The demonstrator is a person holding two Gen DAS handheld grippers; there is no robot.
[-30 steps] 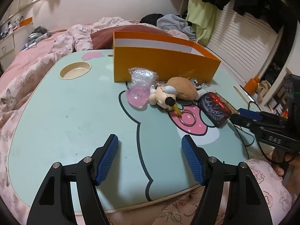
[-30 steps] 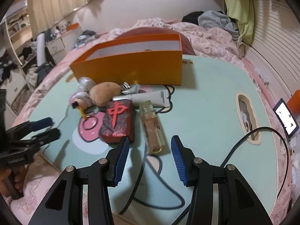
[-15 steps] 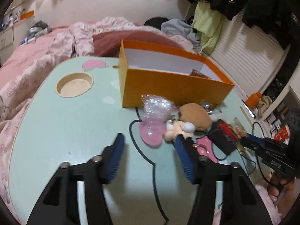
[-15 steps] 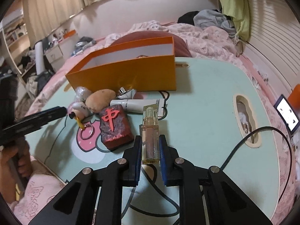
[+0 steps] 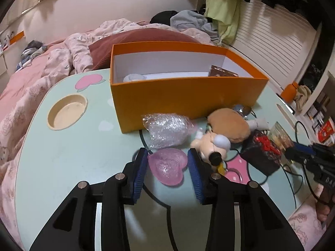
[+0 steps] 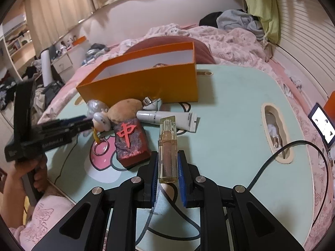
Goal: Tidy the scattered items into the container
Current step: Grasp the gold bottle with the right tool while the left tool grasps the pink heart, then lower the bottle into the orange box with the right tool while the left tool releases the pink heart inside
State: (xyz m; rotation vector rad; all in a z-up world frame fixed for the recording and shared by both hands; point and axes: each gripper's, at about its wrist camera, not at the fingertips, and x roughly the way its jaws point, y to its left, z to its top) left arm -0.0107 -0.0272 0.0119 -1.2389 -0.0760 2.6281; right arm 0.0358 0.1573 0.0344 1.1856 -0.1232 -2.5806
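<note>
the right tool [image 6: 167,173] has just clamped the lip gloss tube [image 6: 167,146], ready to lift toward the orange box [image 6: 144,81]. the left tool [image 5: 167,167] has moved in, its jaws closing around the pink heart [image 5: 167,165], not yet gripping.

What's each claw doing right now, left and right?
Left claw: closing around the pink heart dish, pads not yet pressing it.
Right claw: shut on the clear lip gloss tube.

Bedroom: pink floral bedding [image 5: 31,79] lying rumpled, padded headboard [image 5: 104,6] running behind, clothes [image 5: 222,10] hanging by slatted wall, curtains [image 6: 62,6] hanging at left.
</note>
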